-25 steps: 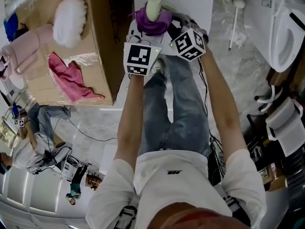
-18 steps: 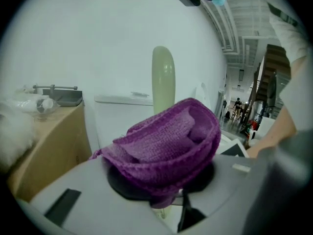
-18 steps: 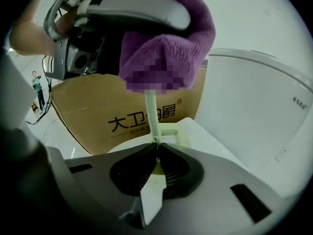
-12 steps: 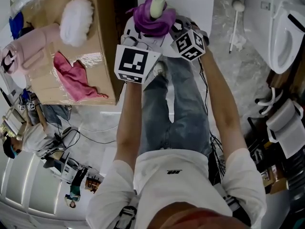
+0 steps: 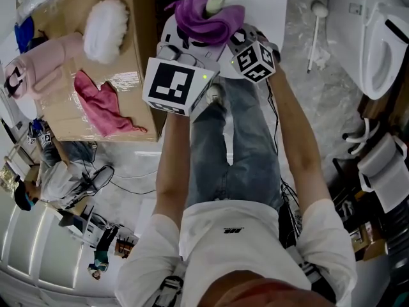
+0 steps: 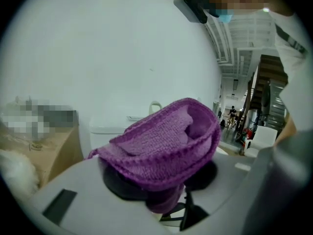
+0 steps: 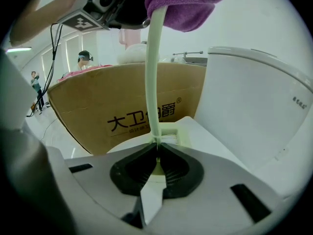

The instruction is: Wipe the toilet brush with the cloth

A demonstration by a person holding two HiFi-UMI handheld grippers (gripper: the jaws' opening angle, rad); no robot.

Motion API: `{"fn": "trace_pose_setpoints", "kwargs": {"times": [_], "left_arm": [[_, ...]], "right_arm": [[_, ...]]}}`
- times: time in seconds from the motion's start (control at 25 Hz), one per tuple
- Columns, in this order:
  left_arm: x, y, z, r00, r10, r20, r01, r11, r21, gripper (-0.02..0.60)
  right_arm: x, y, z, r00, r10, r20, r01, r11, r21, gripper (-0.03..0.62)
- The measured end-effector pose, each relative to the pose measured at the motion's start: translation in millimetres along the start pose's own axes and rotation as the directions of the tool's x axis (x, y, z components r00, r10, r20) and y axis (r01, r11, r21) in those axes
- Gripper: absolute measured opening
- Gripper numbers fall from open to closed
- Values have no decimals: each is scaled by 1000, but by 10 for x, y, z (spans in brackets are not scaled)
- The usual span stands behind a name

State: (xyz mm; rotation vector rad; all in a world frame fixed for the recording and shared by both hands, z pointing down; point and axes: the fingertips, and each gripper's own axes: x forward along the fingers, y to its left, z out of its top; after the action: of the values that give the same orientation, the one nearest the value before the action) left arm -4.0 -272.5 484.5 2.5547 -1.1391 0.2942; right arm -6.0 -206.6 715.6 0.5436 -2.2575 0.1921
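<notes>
Left gripper view: left gripper (image 6: 161, 177) jaws have just been opening and are now wide apart. Purple cloth (image 6: 166, 141) sits bunched between and over the pads at frame centre, not pinched. Right gripper view: right gripper (image 7: 157, 156) is clamped tight on the thin handle of the pale green toilet brush (image 7: 154, 82), lower centre. Handle runs up to the cloth, which drapes over its top end at upper centre.
</notes>
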Motion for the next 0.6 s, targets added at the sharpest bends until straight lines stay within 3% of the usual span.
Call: {"fn": "trace_pose_setpoints", "kwargs": {"times": [0.6], "left_arm": [[79, 45, -595, 996, 69, -49, -70, 998, -6, 112]], "right_arm": [[11, 3, 10, 1000, -1, 21, 1, 1000, 1, 21]]}}
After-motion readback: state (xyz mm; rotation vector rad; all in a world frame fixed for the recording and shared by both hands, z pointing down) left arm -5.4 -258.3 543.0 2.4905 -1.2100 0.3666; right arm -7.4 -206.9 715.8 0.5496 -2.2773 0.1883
